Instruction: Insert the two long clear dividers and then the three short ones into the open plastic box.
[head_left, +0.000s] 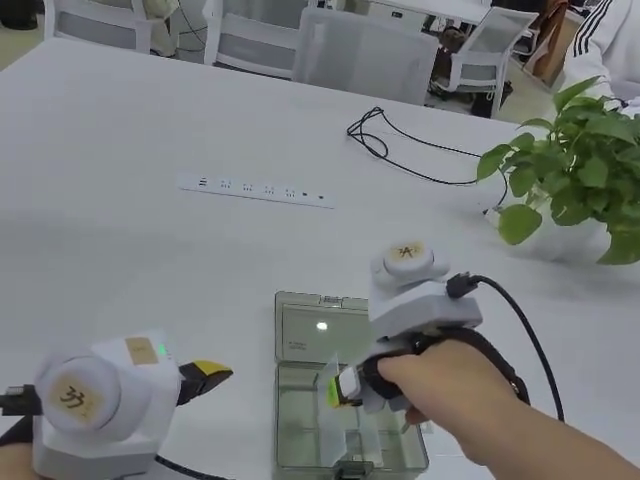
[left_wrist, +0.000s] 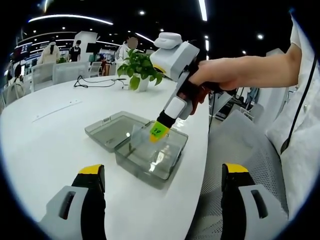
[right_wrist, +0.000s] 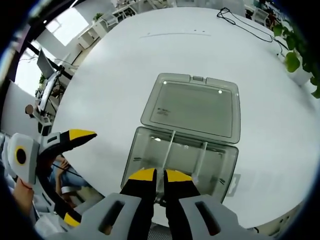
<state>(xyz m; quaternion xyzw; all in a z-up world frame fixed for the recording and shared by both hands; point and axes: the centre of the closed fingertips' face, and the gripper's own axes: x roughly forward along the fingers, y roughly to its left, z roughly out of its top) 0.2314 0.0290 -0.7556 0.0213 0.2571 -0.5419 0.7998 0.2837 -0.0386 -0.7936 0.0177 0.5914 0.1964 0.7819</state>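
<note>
My right tool (right_wrist: 159, 175), jaws nearly closed, pinches a thin clear divider (head_left: 352, 418) by its top edge inside the open box (right_wrist: 135, 150) on the tabletop (head_left: 150, 120). My left tool (left_wrist: 162, 169) gapes empty. The divider looks light, stiff and slippery: grip it gently at the edge.

Open-plan office: big white mtg table (head_left: 120, 150), mesh chairs (head_left: 365, 55) along far side, power strip (head_left: 255, 189) mid-table, potted plant (head_left: 570, 170) far right, strip lights (left_wrist: 70, 19) overhead.
</note>
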